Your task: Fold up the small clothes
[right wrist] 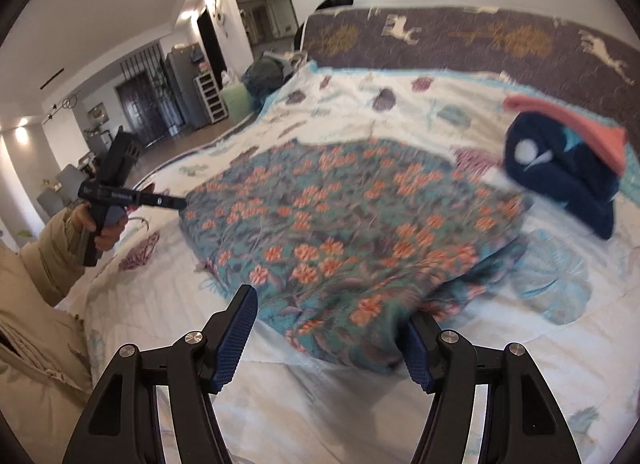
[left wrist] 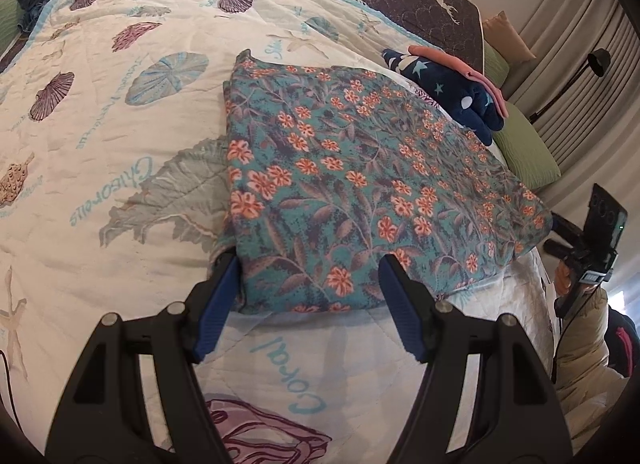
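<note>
Floral garment point(left wrist: 360, 183) lies folded flat on the seashell quilt point(left wrist: 100, 135), folded navy and pink clothes point(left wrist: 460, 91) just beyond its far corner. Left gripper point(left wrist: 310, 284) tilts down at the near edge, jaws apart, gripping nothing. Right gripper point(right wrist: 332, 328) angled down at another edge, jaws also spread, empty; that view is blurred.

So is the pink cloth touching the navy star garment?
Touching. The right wrist view shows the pink cloth draped directly over the top of the navy star garment; the left wrist view shows it lying on top too, no gap.
</note>
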A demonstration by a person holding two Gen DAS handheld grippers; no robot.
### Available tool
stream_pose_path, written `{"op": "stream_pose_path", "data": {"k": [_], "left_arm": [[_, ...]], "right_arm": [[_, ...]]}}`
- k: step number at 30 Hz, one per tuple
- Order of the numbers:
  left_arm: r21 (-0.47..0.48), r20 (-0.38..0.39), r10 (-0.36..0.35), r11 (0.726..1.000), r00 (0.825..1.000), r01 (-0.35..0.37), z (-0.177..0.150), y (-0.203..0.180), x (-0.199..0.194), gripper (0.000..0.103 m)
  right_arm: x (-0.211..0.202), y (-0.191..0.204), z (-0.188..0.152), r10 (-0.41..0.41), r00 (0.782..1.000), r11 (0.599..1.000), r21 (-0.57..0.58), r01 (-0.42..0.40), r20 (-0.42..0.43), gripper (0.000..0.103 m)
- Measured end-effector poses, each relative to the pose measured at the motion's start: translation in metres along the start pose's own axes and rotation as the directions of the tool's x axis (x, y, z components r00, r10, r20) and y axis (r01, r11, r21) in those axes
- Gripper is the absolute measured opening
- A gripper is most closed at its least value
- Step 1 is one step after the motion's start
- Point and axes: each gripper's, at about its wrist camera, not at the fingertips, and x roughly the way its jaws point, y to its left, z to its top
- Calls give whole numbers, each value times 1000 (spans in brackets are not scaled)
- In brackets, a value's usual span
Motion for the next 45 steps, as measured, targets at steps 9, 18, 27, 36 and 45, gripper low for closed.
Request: {"op": "stream_pose_path", "data": {"k": [9, 18, 27, 36, 45], "left_arm": [[-5, 6, 7, 1000, 1000, -7, -5, 12, -9, 71], [-18, 11, -12, 1000, 1000, 12, -14, 29, -18, 71], [-4, -10, -78, 997, 997, 78, -29, 27, -18, 71], [-16, -18, -129, 992, 992, 129, -23, 22, 0, 57], [44, 14, -67, 997, 998, 66, -18, 43, -3, 59]], "right_arm": [[9, -16, -40, 173, 969, 976, 161, -146, -174, 59], [-28, -7, -59, 24, 966, 990, 142, 13, -259, 59], [-72, -18, -86, 73, 997, 894, 444, -58, -16, 59], [-28, -9, -113, 121, 984, 718, 672, -179, 132, 59], [-16, -20, -102, 87, 988, 655, 740, -154, 128, 59]]}}
